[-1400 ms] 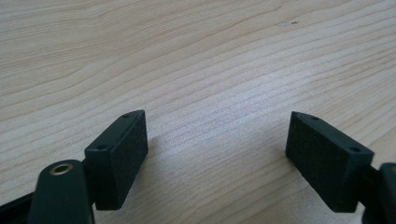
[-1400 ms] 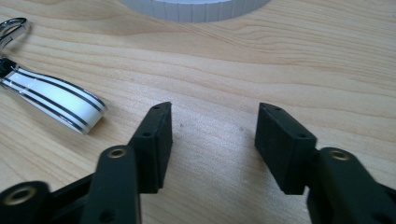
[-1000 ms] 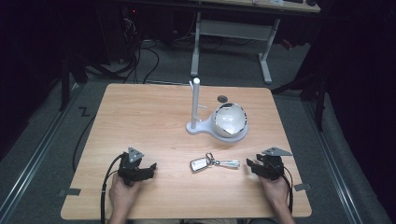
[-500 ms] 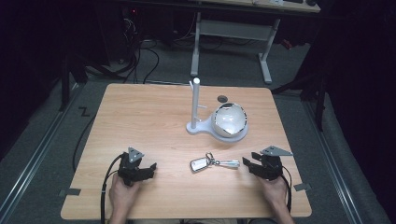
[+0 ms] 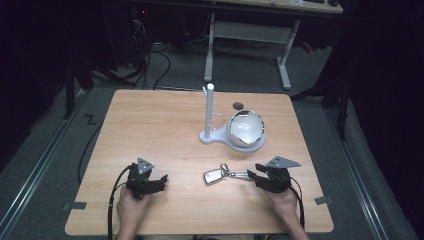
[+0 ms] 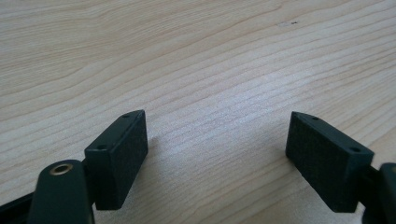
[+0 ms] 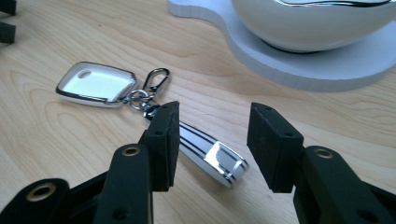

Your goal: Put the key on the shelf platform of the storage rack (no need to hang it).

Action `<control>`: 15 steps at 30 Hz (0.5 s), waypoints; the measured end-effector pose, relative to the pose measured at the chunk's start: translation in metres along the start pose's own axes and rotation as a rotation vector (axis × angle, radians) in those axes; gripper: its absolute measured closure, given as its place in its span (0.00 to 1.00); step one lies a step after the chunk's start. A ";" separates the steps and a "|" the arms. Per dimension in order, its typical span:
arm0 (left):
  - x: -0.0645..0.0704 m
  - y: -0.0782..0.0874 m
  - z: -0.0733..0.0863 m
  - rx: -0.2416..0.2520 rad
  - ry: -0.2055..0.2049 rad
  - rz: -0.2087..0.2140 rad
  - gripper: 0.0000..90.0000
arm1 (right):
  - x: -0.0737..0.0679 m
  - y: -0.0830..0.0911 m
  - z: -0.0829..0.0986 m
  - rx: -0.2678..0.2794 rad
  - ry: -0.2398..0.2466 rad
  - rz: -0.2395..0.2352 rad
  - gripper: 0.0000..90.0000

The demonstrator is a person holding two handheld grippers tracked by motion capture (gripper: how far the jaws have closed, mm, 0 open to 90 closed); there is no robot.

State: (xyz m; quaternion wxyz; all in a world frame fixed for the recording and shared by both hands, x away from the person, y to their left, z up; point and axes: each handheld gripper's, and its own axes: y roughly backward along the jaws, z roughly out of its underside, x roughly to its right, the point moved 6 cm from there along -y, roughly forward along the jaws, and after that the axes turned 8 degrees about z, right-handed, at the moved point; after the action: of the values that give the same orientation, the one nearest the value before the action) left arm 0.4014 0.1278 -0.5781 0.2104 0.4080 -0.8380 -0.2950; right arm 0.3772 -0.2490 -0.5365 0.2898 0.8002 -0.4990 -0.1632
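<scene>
A silver keychain with a white rounded fob, a small clasp and a flat striped strap [image 5: 223, 174] lies on the light wooden table [image 5: 165, 125], near the front edge and right of centre. The right gripper [image 5: 254, 173] sits just to its right, jaws spread apart with nothing pinched; in the right gripper view the strap's chrome-capped end [image 7: 223, 163] lies between the two black jaws, closer to the left one. The left gripper [image 5: 161, 180] rests well off to the left, also released, with bare wood between its jaws.

The step in hand looks like closing on the strap. To do it well, the right gripper should slide a little further along so the pads cover the strap's middle rather than its slippery cap, drop until the pads nearly touch the wood, and centre the strap before squeezing. Farther back stands a white stand with an upright post [image 5: 209, 112] holding a glossy white bowl [image 5: 245, 128]; any lift should stay clear of its base.
</scene>
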 end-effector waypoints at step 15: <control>0.000 0.000 0.000 0.000 0.000 0.000 0.24 | -0.028 -0.025 -0.006 -0.046 0.066 -0.058 0.61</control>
State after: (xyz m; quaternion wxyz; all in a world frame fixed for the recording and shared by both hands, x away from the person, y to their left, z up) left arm 0.4014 0.1278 -0.5781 0.2106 0.4080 -0.8380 -0.2948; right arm 0.3860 -0.2140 -0.5486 0.3197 0.8124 -0.4619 -0.1562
